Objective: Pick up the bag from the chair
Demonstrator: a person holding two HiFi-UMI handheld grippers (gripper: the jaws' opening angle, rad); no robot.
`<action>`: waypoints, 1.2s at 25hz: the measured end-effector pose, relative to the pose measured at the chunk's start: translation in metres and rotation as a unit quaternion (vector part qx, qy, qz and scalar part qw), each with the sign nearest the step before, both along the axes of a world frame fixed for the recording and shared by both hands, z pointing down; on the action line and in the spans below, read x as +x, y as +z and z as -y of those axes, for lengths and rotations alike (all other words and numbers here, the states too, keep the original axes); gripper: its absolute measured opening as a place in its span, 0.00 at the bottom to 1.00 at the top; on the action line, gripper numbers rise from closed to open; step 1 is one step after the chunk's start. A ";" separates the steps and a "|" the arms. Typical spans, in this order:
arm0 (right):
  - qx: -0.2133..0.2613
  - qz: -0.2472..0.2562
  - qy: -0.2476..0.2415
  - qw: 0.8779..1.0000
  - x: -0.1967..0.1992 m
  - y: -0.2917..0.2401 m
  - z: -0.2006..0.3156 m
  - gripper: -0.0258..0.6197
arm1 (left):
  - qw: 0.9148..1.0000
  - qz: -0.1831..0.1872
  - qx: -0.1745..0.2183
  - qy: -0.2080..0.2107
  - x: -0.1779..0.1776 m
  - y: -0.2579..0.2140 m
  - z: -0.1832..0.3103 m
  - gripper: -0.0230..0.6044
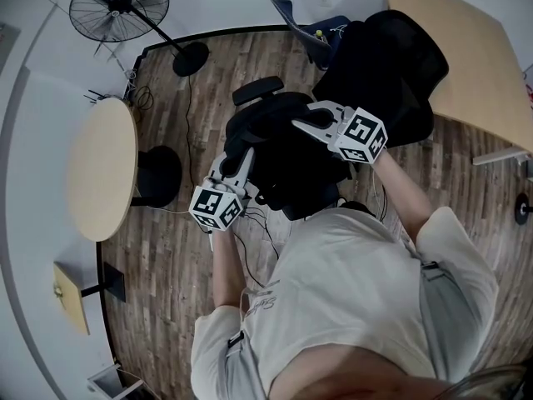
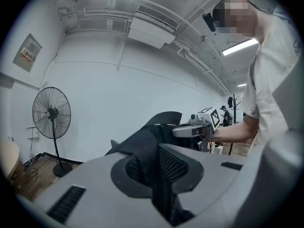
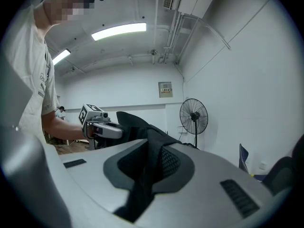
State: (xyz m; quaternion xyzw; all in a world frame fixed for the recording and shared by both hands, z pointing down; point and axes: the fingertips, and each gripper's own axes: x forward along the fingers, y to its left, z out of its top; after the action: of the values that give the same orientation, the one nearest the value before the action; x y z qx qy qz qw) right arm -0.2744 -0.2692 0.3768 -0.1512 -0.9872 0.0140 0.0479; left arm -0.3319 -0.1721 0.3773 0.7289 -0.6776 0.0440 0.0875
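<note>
Lift step in hand: I find the left gripper (image 1: 231,155) and right gripper (image 1: 301,122) both clenched on the black bag (image 1: 287,167), held between them at 7 o'clock of the office chair (image 1: 387,61); next, I judge, a level joint raise clear of it.

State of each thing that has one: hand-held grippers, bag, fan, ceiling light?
left hand-held gripper: shut on bag fabric.
right hand-held gripper: shut on bag fabric.
bag: clamped from both sides.
fan: upright, blades look still.
ceiling light: on.
</note>
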 end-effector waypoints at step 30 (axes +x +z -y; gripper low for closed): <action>-0.018 -0.014 -0.018 1.000 -0.011 0.019 0.012 0.08 | 1.000 -0.016 -0.011 -0.007 -0.008 0.018 0.011 0.11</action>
State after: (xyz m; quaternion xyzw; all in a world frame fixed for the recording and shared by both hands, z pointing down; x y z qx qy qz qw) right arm -0.2855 -0.2815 0.3959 -0.1701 -0.9831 0.0329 0.0592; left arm -0.3398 -0.1832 0.3952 0.7235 -0.6810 0.0392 0.1060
